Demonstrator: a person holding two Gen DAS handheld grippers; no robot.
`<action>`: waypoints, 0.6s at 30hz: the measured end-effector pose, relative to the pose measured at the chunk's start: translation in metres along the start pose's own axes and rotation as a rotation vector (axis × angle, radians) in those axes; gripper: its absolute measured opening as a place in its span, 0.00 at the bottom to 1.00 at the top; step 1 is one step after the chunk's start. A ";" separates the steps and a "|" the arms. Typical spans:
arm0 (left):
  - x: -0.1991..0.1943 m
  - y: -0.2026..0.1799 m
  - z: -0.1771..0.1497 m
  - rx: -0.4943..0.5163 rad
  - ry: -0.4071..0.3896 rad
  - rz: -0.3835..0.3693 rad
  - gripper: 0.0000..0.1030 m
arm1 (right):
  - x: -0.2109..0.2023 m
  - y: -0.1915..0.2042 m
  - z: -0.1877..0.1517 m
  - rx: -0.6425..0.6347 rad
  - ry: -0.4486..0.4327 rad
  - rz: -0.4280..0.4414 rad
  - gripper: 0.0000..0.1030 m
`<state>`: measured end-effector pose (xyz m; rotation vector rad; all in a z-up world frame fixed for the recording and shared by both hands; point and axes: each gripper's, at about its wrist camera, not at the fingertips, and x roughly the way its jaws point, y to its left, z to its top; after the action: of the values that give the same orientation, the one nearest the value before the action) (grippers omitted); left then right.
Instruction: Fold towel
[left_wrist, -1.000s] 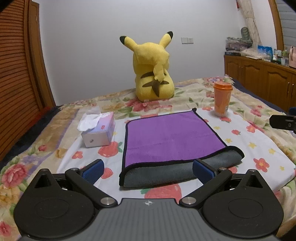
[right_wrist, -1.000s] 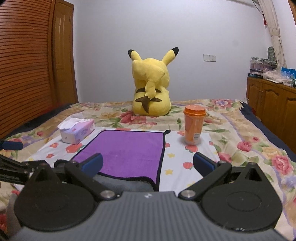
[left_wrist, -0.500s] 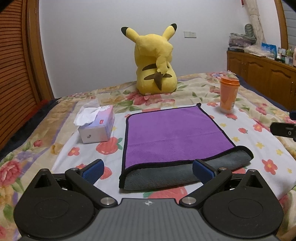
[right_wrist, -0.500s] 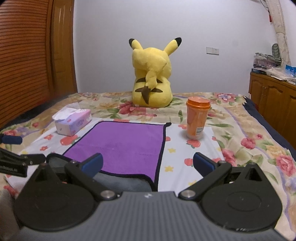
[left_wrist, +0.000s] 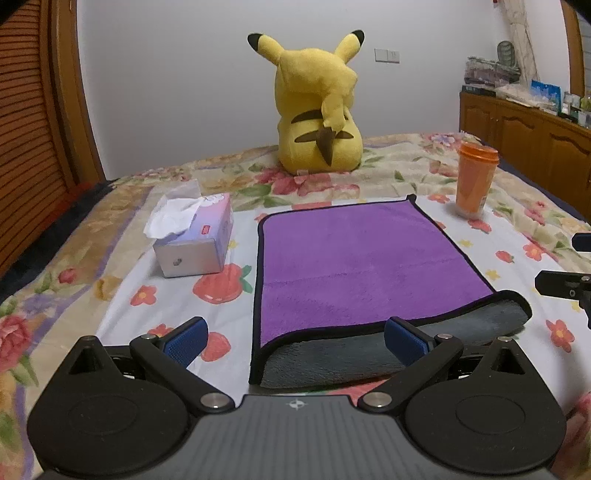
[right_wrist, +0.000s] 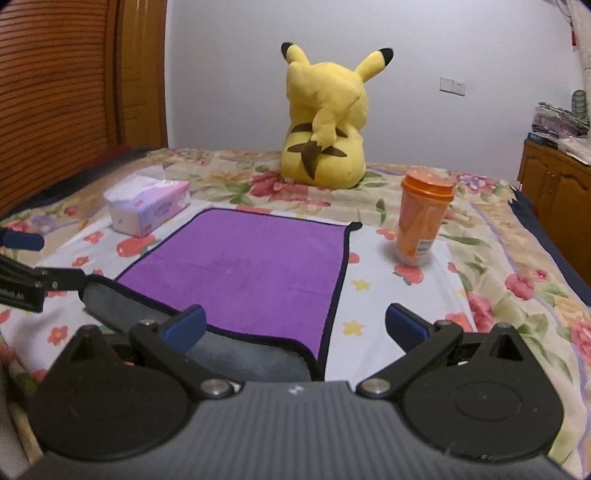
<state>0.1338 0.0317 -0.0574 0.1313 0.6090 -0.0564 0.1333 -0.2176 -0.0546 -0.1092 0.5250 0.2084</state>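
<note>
Bedroom, white back wall (left_wrist: 177, 92), slatted wooden door (right_wrist: 55, 92) at left, wooden cabinets (left_wrist: 524, 129) at right. Bed (left_wrist: 110, 206) under a floral cover, with a white flower-printed sheet (left_wrist: 122, 314) spread over its near part.

Purple towel (left_wrist: 362, 258) with black edging, lying flat on that sheet, folded once, grey underside (left_wrist: 332, 362) showing along the near edge. Fold line toward both cameras; right near corner lifted slightly into a curl. Same towel (right_wrist: 243, 266) in the right wrist view, grey layer bulging out at the near left.

Left gripper (left_wrist: 295, 338) low over the bed just in front of the towel's near edge, blue-padded fingers (left_wrist: 186, 341) spread wide, nothing between them; right finger overlapping the grey edge in view, contact impossible to tell. Right gripper (right_wrist: 293, 326) likewise before the towel's near right corner, fingers (right_wrist: 406, 325) spread wide and holding nothing, left finger over the grey layer, right finger over bare sheet. Right gripper also visible at the right edge of the left wrist view, left gripper at the left edge of the right wrist view.

Tissue box (left_wrist: 195, 240) left of the towel, near but apart, a tissue sticking out on top. Orange lidded cup (left_wrist: 474, 177) upright beyond the towel's far right corner. Yellow plush toy (left_wrist: 317, 110) sitting farther back, turned toward the wall.
</note>
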 end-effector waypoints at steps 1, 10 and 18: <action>0.003 0.001 0.000 0.001 0.006 -0.005 1.00 | 0.002 0.000 0.000 -0.002 0.006 0.003 1.00; 0.031 0.012 0.001 0.010 0.076 -0.047 0.92 | 0.022 0.000 -0.002 -0.016 0.071 0.034 1.00; 0.054 0.028 -0.003 -0.013 0.156 -0.060 0.86 | 0.040 -0.003 -0.004 -0.020 0.120 0.045 0.98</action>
<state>0.1792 0.0593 -0.0878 0.1058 0.7693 -0.1007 0.1660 -0.2141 -0.0783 -0.1296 0.6449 0.2518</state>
